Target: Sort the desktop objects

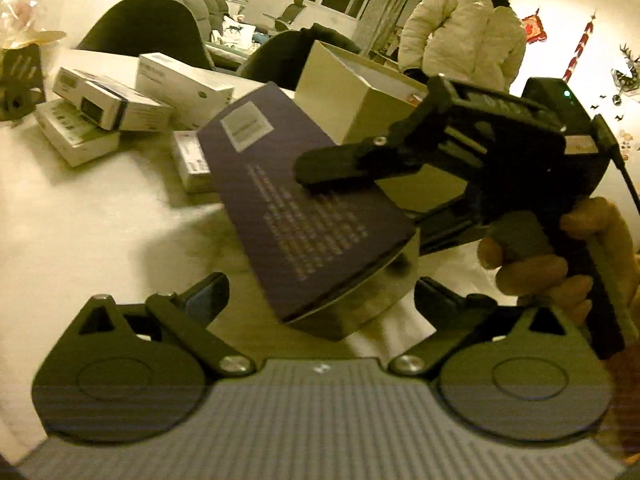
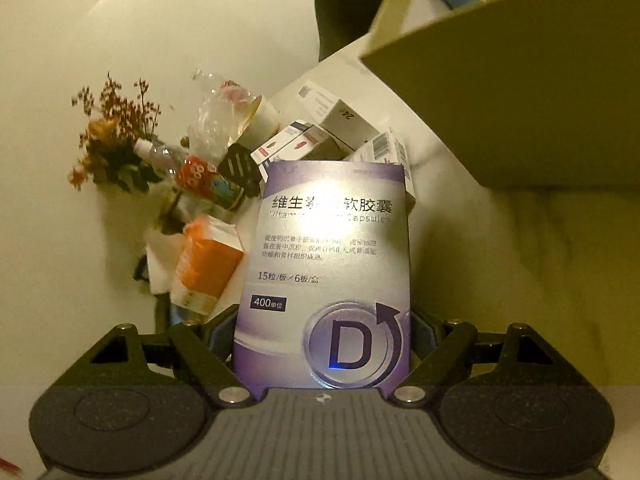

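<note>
Up off the counter (image 1: 80, 216), the purple vitamin D box (image 2: 324, 280) is pinched between the fingers of the right claw (image 2: 322, 344), its printed face toward that camera. Ahead and to that claw's right stands an open cardboard box (image 2: 520, 100). The left claw (image 1: 320, 300) is spread and holds nothing; the tilted box hangs just ahead of it, with white cartons (image 1: 116, 108) beyond to its left.

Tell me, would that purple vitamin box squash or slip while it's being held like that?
Probably neither. The purple vitamin box looks like stiff card, and its flat faces show no denting in the right gripper. Its glossy front might slide a little. Being capsule packaging, it's likely light.
</note>
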`<state>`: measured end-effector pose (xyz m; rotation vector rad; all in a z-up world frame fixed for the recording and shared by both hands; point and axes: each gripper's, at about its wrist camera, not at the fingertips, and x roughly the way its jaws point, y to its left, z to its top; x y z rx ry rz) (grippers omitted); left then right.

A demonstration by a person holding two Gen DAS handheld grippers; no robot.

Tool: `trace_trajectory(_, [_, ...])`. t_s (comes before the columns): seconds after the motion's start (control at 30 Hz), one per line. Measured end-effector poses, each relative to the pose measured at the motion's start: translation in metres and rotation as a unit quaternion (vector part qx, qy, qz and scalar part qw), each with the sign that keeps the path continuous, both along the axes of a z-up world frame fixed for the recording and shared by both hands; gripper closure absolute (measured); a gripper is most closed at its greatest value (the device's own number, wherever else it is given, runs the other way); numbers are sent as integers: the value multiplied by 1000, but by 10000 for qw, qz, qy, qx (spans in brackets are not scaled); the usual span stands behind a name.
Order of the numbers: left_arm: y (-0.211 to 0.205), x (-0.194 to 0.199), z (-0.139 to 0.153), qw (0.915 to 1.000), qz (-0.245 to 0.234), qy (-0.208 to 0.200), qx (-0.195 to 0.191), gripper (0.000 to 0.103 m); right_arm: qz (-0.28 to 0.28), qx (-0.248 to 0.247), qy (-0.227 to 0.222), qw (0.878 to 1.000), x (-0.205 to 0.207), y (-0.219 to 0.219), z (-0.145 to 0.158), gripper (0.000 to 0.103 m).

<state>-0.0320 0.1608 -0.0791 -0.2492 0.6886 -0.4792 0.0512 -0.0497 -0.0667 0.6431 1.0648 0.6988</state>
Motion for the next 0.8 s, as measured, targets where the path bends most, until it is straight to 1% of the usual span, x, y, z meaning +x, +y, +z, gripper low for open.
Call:
trace_trajectory(0.03, [-1,1,0,10000,-1,-2,-17,7,4,-56,-63,10000,-1,1,1,17])
trace_trajectory(0.13, [-4,2,0,10000,24,-14,-66,10,36,-282,-292,9992,-5,6,6,16])
trace_trajectory(0.2, [-5,1,1,9999,53,-39,-92,10,57,-433,-444,9981,-7,9,9,16])
trace_trajectory(0.37, [-5,-1,2,9999,111,-26,-128,11,110,-807,-824,9933,-13,16,16,9])
trace_trajectory(0.47, [-8,-3,4,9999,132,-56,-51,11,141,-1031,-1051,9890,-16,21,21,8])
trace_trajectory(0.67, [-13,-8,13,9992,187,-296,168,12,200,-1421,-1507,9781,-24,27,31,7])
trace_trajectory(0.8, [-15,-11,23,9984,123,-529,163,13,188,-1445,-1731,9741,-29,23,40,7])
